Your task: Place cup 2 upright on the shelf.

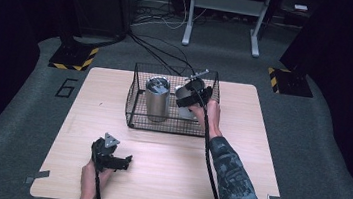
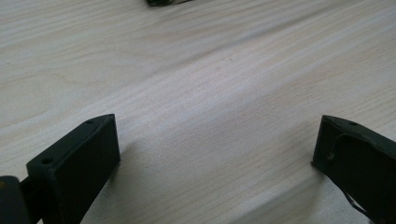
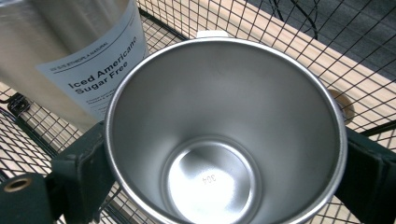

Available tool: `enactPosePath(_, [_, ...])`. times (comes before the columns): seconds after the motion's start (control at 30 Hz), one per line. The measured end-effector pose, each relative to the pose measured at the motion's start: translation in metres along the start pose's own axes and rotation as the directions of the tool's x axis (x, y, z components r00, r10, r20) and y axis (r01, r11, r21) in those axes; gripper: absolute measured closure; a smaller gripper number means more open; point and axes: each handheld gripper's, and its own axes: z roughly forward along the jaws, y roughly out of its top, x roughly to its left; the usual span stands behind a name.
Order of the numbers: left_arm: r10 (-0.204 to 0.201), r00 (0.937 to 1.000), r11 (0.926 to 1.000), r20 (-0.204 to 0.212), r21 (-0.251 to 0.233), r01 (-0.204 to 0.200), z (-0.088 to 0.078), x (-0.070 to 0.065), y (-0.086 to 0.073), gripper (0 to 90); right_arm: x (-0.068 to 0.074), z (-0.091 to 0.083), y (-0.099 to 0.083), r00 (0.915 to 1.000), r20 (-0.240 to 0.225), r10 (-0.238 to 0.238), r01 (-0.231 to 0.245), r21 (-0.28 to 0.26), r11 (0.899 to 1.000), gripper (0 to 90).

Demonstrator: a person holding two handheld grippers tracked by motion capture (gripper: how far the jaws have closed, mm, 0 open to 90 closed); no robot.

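Empty steel cup (image 3: 224,135), upright in basket (image 3: 28,135)

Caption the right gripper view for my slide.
Right gripper clamps an empty steel cup inside the wire basket.

A person's right forearm, in a dark patterned sleeve, reaches forward and slightly left across the counter (image 1: 240,137). The right hand (image 1: 211,114) grips the right gripper (image 1: 196,95), whose black fingers (image 3: 81,172) press on either side of a steel cup (image 3: 224,135), clamped against its outer wall. Near the front edge, the left hand (image 1: 91,173) holds the left gripper (image 1: 112,153) low over the bare wood, its fingers (image 2: 79,163) spread wide apart with nothing between them.
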Motion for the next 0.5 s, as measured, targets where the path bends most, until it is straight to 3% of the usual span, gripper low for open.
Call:
enactPosePath(0.13, [0.01,1.0,0.9999,0.002,0.007,-0.01,-0.001,0.001,0.0,0.1,0.001,0.006,-0.001,1.0,-0.003,-0.001,0.001,0.016,1.0,6.5])
enactPosePath(0.5, [0.004,1.0,1.0,0.004,0.008,-0.004,-0.001,0.0,0.0,0.1,-0.001,0.024,-0.006,0.9978,0.003,0.066,-0.066,0.056,0.996,6.5])
